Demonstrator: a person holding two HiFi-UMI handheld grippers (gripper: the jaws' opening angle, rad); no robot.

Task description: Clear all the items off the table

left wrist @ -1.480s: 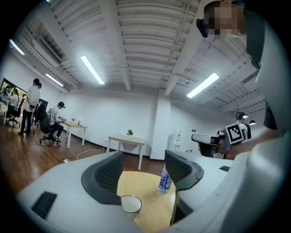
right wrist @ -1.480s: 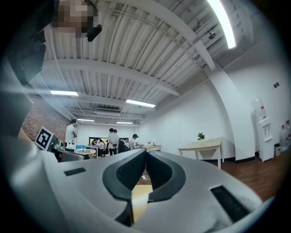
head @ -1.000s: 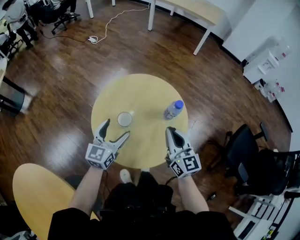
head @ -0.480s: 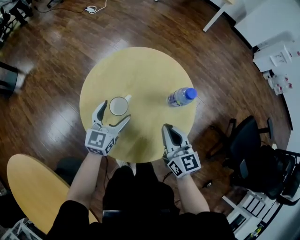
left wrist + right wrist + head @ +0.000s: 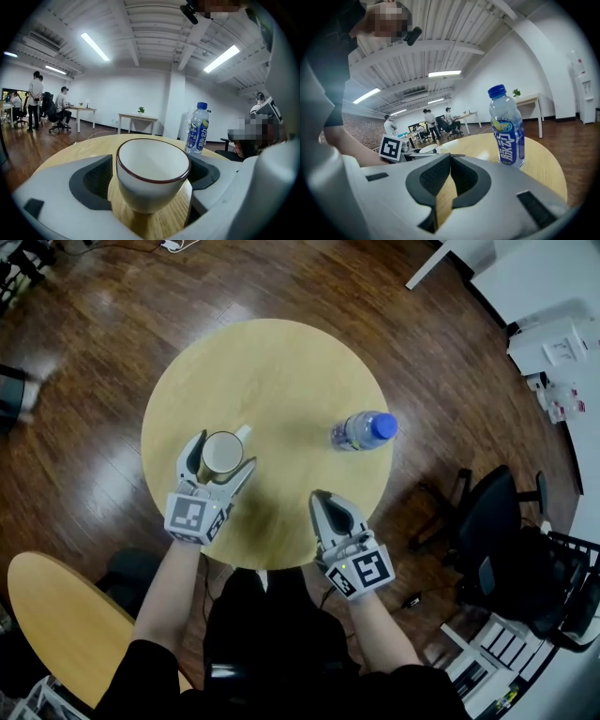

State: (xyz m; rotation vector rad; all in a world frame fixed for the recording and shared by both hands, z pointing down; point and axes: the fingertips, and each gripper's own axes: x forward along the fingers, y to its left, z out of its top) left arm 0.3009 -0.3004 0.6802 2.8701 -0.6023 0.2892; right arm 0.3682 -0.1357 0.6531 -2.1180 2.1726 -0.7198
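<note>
Where the table [image 5: 272, 362] ends, a chair [image 5: 489, 521] stands.

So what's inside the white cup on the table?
Nothing visible: from the head view the cup shows only a plain pale interior. The left gripper view shows just its white far inner wall; the near rim hides the bottom.

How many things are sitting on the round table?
2. A white cup sits on the table's left side, near the front edge; a blue-capped water bottle stands near the right edge. Nothing looks hidden.
</note>
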